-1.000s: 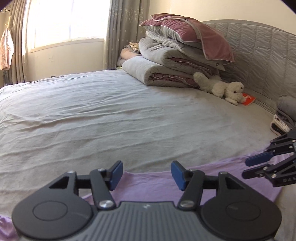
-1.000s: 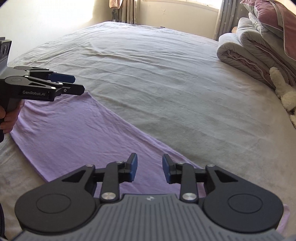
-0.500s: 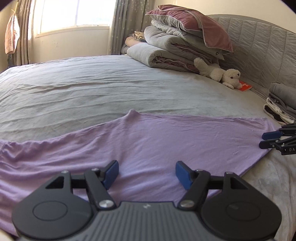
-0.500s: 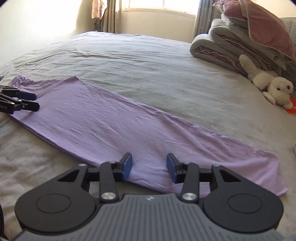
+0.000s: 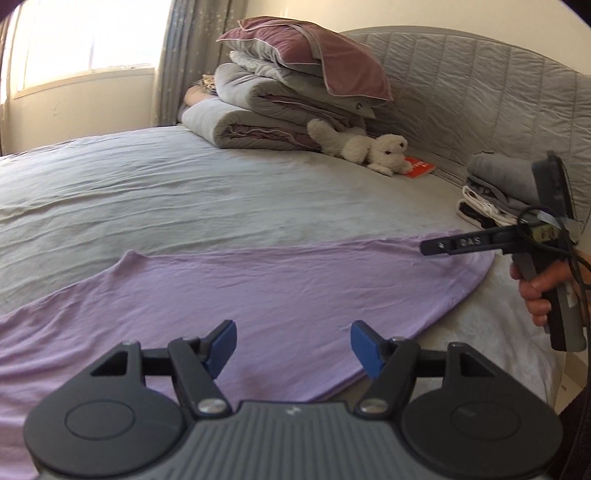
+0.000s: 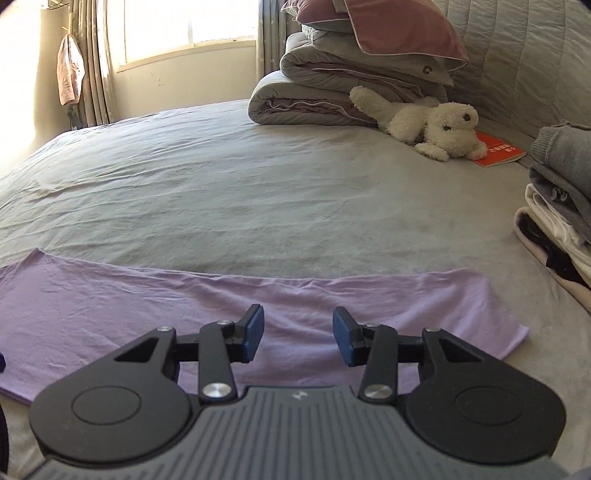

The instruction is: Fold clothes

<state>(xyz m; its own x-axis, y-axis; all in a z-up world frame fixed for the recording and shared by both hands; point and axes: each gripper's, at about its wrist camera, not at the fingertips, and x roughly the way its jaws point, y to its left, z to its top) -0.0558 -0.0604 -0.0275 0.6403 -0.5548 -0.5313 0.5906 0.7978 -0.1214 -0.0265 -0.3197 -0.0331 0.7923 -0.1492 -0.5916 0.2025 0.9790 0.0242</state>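
Note:
A light purple garment [image 5: 277, 295] lies flat as a long strip across the grey bed sheet [image 5: 184, 192]. My left gripper [image 5: 293, 345] hovers open over its near edge, with nothing between the blue pads. The right wrist view shows the same garment [image 6: 147, 306] with its right end just ahead. My right gripper [image 6: 298, 338] stands open above the cloth and holds nothing. In the left wrist view the right gripper [image 5: 458, 243] appears side on over the garment's far right end, held by a hand [image 5: 535, 291].
A stack of folded clothes [image 6: 561, 221] sits at the bed's right side. A white plush dog [image 6: 436, 125], an orange booklet [image 6: 498, 149] and piled duvets with a pillow [image 6: 332, 74] lie against the padded headboard [image 5: 480, 92]. The window [image 6: 184, 26] is at the back left.
Both grippers let their jaws widen and pulled back, bringing more of the purple garment into view. The right gripper swung round from facing the left gripper to facing the headboard.

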